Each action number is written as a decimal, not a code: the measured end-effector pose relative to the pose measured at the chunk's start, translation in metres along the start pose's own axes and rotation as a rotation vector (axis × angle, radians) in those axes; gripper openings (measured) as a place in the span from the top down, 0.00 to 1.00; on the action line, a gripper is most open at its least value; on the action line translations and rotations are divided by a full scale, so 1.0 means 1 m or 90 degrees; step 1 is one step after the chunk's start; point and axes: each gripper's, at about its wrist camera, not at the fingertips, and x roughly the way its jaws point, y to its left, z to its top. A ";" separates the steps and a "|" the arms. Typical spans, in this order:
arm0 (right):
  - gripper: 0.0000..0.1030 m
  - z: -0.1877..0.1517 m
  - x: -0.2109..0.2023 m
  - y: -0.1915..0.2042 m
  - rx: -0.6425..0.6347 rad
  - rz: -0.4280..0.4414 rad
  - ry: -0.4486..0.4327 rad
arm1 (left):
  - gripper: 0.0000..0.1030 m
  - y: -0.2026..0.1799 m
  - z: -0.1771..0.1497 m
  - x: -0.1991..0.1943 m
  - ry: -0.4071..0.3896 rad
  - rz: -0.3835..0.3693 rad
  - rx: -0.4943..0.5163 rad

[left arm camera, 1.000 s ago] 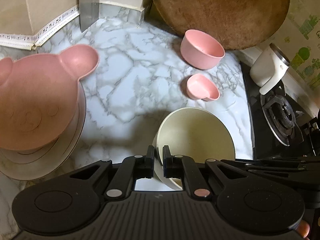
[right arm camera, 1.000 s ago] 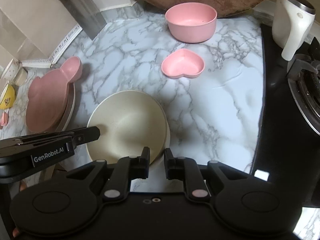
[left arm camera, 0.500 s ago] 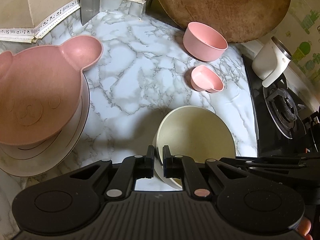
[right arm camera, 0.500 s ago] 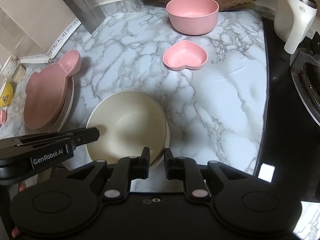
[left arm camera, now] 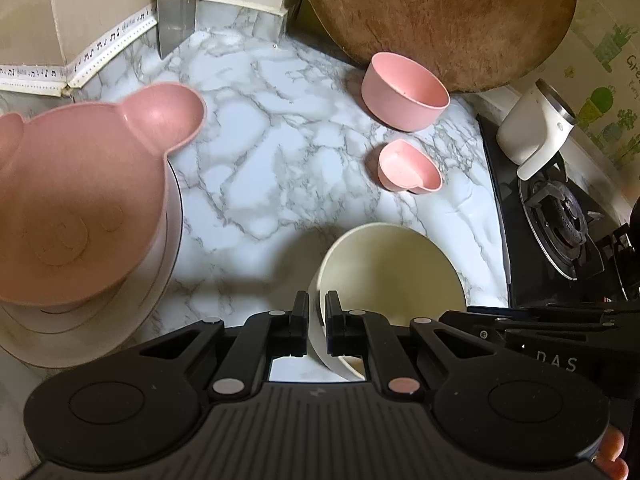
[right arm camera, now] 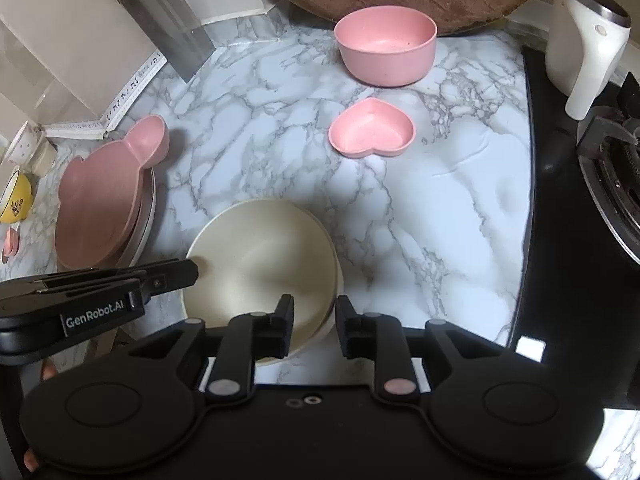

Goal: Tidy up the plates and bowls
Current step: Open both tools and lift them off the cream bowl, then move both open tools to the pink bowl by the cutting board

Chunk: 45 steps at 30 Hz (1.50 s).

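Cream bowl [right arm camera: 260, 264]: left gripper [left arm camera: 317, 320] clamps its rim; right gripper [right arm camera: 314, 322], just opening, straddles it loosely.

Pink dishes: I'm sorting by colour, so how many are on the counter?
3. A round bowl at the back by the wooden board, a heart-shaped dish just in front of it, and a bear-shaped plate on the stack at left. Others may be hidden.

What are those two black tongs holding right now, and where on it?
The left tongs pinch the near rim of the cream bowl. The right tongs have just been opening: the bowl's rim sits between them, no longer pinched.
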 end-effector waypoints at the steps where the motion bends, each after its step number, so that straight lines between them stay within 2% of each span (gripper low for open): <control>1: 0.74 0.000 -0.001 0.000 0.000 -0.001 -0.003 | 0.93 0.000 0.001 -0.001 -0.002 0.004 0.003; 5: 0.72 0.002 -0.007 0.001 -0.004 -0.005 -0.013 | 0.93 -0.004 0.002 -0.008 -0.022 0.014 0.025; 12: 0.67 0.008 -0.019 0.004 -0.024 -0.005 -0.039 | 0.93 -0.009 0.014 -0.021 -0.052 -0.004 0.038; 18: 0.59 0.019 -0.031 0.006 -0.048 -0.021 -0.071 | 0.92 -0.013 0.029 -0.028 -0.081 0.001 0.048; 24: 0.47 0.031 -0.044 0.004 -0.062 -0.030 -0.115 | 0.91 -0.019 0.044 -0.036 -0.113 0.003 0.069; 31: 0.38 0.043 -0.052 -0.004 -0.056 -0.034 -0.147 | 0.88 -0.027 0.059 -0.037 -0.129 0.005 0.082; 33: 0.37 0.046 -0.054 -0.007 -0.053 -0.036 -0.156 | 0.84 -0.030 0.061 -0.038 -0.133 0.004 0.090; 36: 0.29 0.050 -0.056 -0.012 -0.049 -0.038 -0.168 | 0.63 -0.035 0.066 -0.039 -0.146 0.001 0.099; 38: 0.26 0.052 -0.057 -0.015 -0.048 -0.035 -0.176 | 0.34 -0.036 0.069 -0.041 -0.159 -0.002 0.100; 39: 0.25 0.054 -0.058 -0.017 -0.049 -0.036 -0.179 | 0.31 -0.036 0.071 -0.041 -0.165 -0.003 0.100; 42: 0.16 0.060 -0.060 -0.024 -0.047 -0.036 -0.192 | 0.30 -0.039 0.081 -0.039 -0.170 -0.007 0.101; 45: 0.05 0.069 -0.063 -0.032 -0.038 -0.042 -0.216 | 0.26 -0.041 0.092 -0.035 -0.175 -0.005 0.101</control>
